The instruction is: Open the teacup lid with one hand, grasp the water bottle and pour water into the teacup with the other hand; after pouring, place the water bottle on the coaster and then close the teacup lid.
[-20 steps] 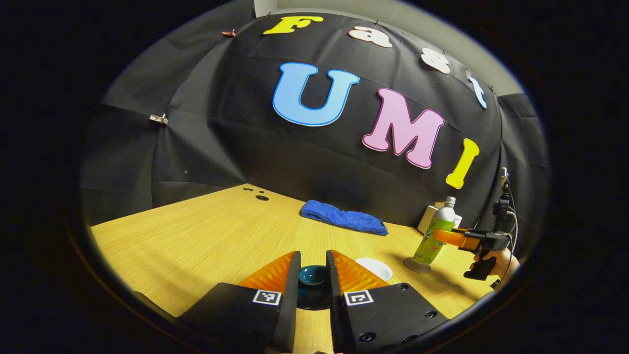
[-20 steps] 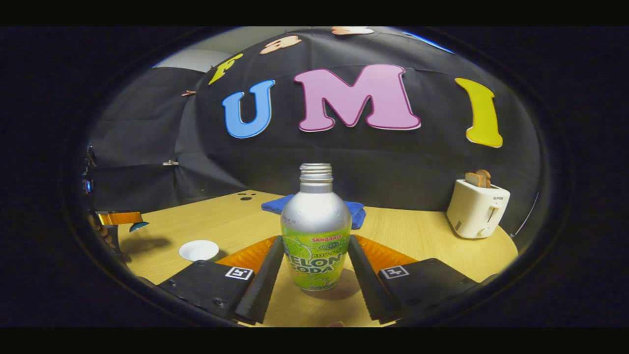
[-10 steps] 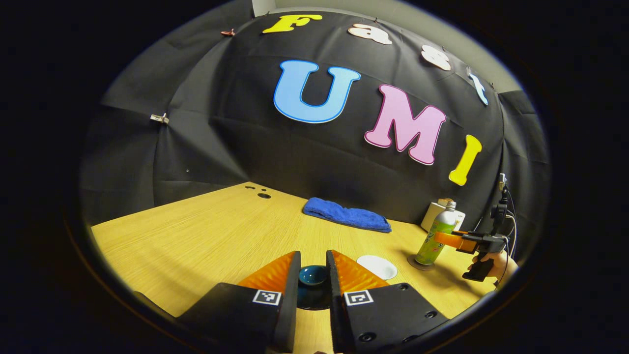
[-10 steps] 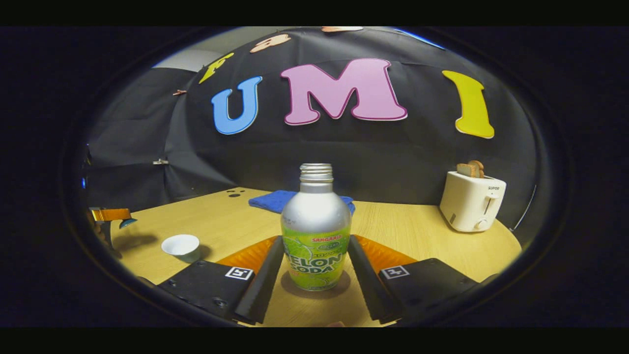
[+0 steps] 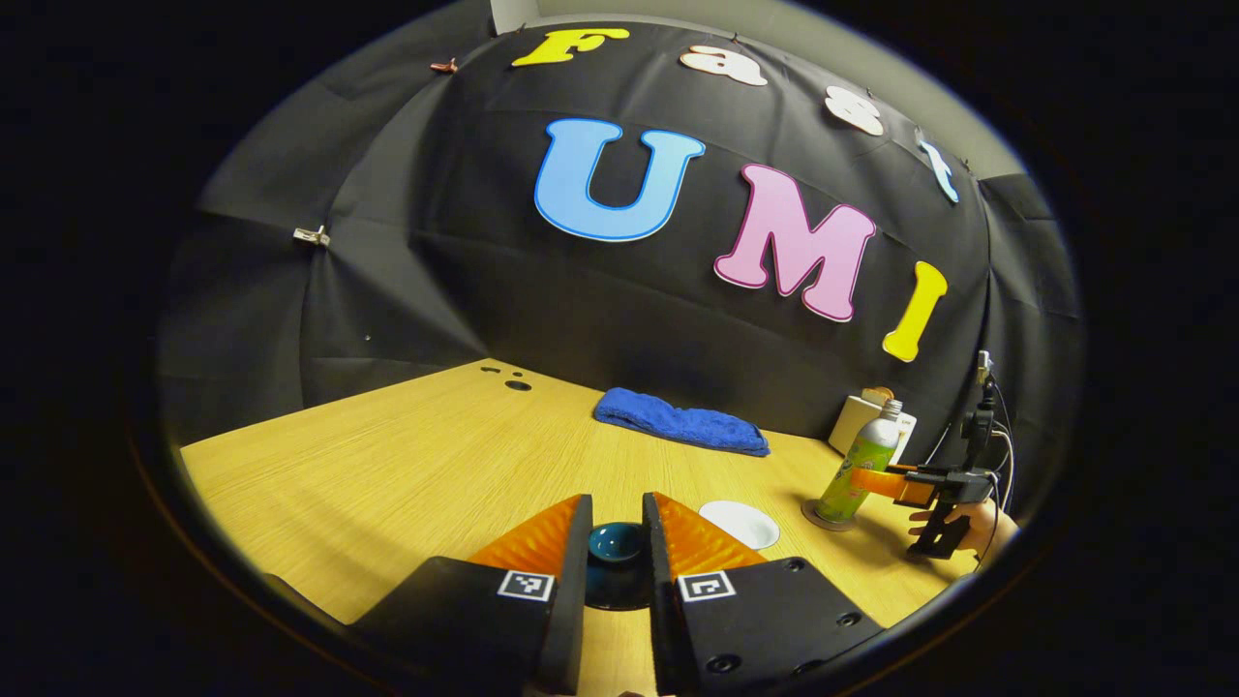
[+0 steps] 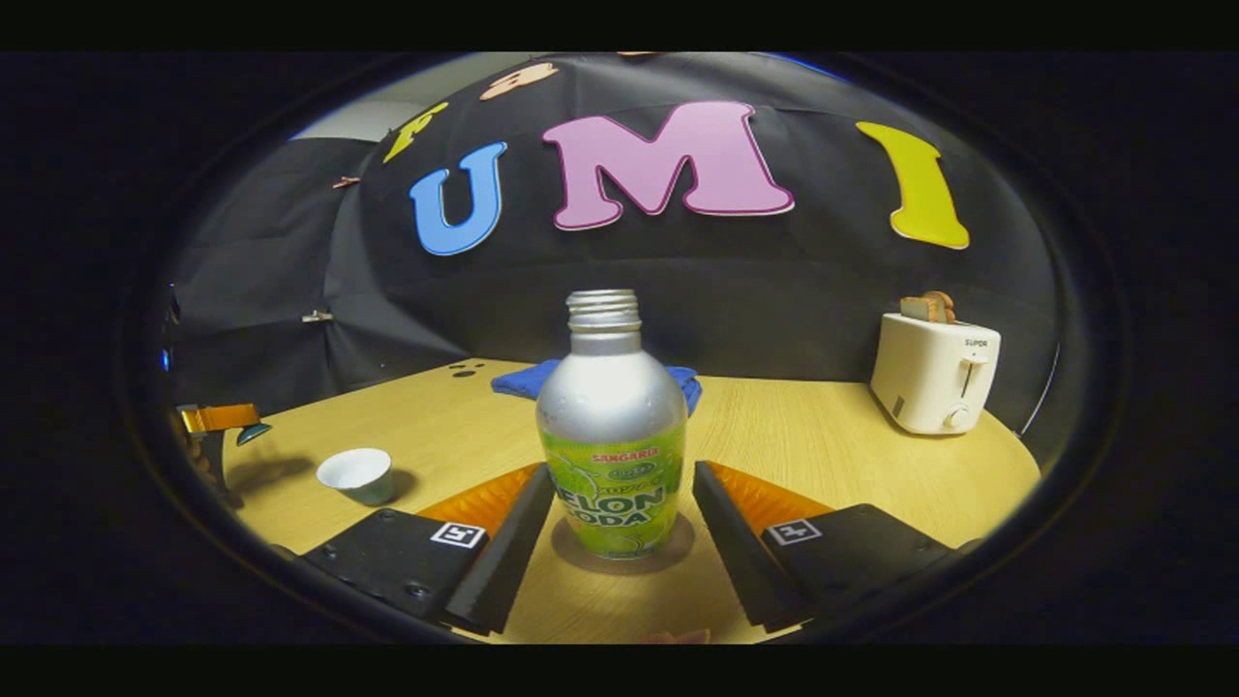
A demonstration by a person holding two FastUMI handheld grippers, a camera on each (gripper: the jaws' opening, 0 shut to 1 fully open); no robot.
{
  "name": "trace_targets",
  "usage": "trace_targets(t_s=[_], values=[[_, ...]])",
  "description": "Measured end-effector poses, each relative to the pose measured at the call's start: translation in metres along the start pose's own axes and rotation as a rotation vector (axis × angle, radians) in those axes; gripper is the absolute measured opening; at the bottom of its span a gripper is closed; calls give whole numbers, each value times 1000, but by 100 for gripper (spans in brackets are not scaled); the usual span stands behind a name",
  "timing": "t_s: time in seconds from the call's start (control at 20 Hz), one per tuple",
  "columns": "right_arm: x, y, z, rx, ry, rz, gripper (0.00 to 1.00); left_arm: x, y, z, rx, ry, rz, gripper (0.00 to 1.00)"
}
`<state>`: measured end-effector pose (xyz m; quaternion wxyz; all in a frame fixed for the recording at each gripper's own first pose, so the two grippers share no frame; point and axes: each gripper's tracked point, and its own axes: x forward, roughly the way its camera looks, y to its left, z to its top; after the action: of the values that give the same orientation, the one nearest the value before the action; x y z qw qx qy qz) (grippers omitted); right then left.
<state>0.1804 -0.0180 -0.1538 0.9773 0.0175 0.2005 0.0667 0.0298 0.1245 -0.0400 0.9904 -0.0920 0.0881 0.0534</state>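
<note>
My left gripper (image 5: 616, 505) is shut on the dark teal teacup lid (image 5: 617, 544), held above the table. The white teacup (image 5: 740, 524) stands uncovered just to its right, seen also as the teacup (image 6: 355, 474) in the right gripper view. The silver and green water bottle (image 6: 612, 455) stands upright on the round brown coaster (image 6: 678, 549). My right gripper (image 6: 621, 472) is open around the bottle, with a gap at the right finger. From the left gripper view, the bottle (image 5: 858, 471) and right gripper (image 5: 881, 481) sit at the far right, held by a hand (image 5: 980, 525).
A blue towel (image 5: 682, 429) lies at the back of the wooden table (image 5: 387, 465). A white toaster (image 6: 934, 373) with toast stands at the back right. Small holes (image 5: 516, 385) mark the table's far left. The left gripper (image 6: 221, 420) with the lid shows at the right gripper view's left edge.
The bottle was lowered onto the coaster and the right gripper's fingers spread away from it. The left gripper kept still, holding the lid.
</note>
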Motion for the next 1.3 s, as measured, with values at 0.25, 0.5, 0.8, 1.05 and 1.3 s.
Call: trace_targets(t_s=[0.25,0.5,0.8,1.05,1.3], values=[[-33,-6,-6,1,4,-12,91,-3,-26,5,1,-17,-53,32],[-102,-23,28,-68,-101,-96,91,9,-58,6,20,-20,-103,36],[-165,-27,40,-95,-188,-174,92,56,-97,10,44,11,-155,33],[-180,-28,36,-76,-227,-165,93,90,-115,-25,107,100,-141,32],[-193,-34,37,-43,-265,-158,93,105,-113,-44,148,129,-91,32]])
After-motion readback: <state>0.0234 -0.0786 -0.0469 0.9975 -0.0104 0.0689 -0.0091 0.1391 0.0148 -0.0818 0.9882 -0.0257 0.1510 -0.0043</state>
